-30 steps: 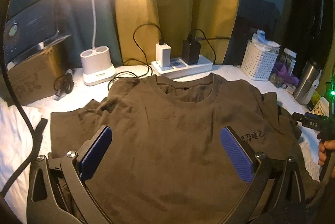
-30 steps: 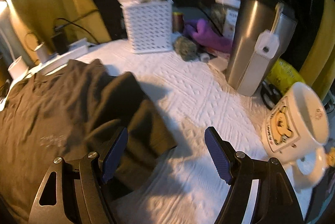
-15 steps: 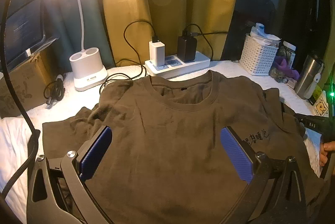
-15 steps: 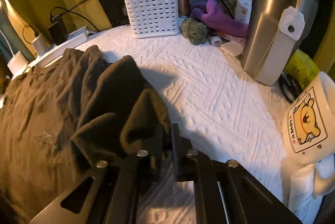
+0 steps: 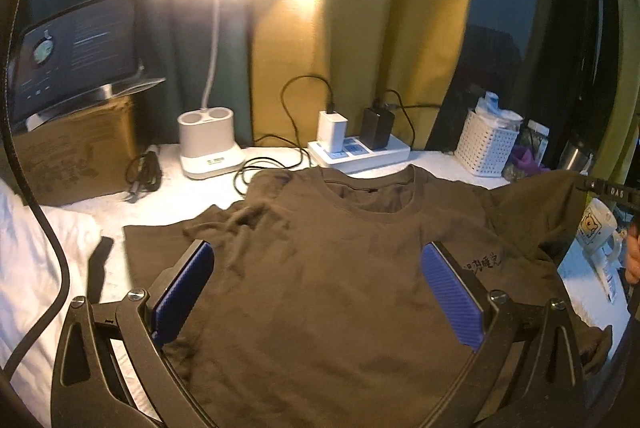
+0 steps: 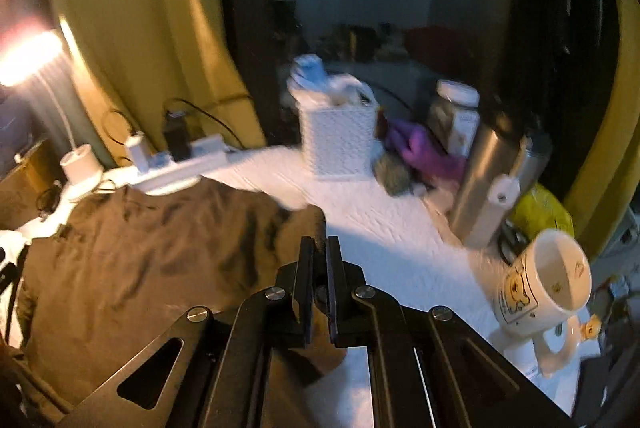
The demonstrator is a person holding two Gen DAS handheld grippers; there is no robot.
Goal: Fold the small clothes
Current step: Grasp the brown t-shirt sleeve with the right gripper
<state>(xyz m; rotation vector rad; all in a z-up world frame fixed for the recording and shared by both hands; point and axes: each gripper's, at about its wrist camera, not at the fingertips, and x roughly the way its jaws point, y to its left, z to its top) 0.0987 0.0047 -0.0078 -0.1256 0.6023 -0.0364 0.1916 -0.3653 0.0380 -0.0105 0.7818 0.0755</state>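
Observation:
A brown T-shirt lies face up on the white table cover, collar toward the curtain. My left gripper hovers open over the shirt's chest, its blue pads wide apart and holding nothing. My right gripper is shut on the shirt's right sleeve, which hangs lifted off the cover. The left wrist view shows that raised sleeve at the right edge, pinched by the right gripper's black tip. The shirt's other sleeve lies flat on the left.
A lit desk lamp's base, a power strip with chargers and cables stand behind the shirt. A box bears a screen at left. Right of the sleeve are a white basket, steel flask and bear mug.
My right gripper closed on the sleeve's edge and rose, lifting the sleeve off the cover. My left gripper stayed open and shifted a little over the shirt.

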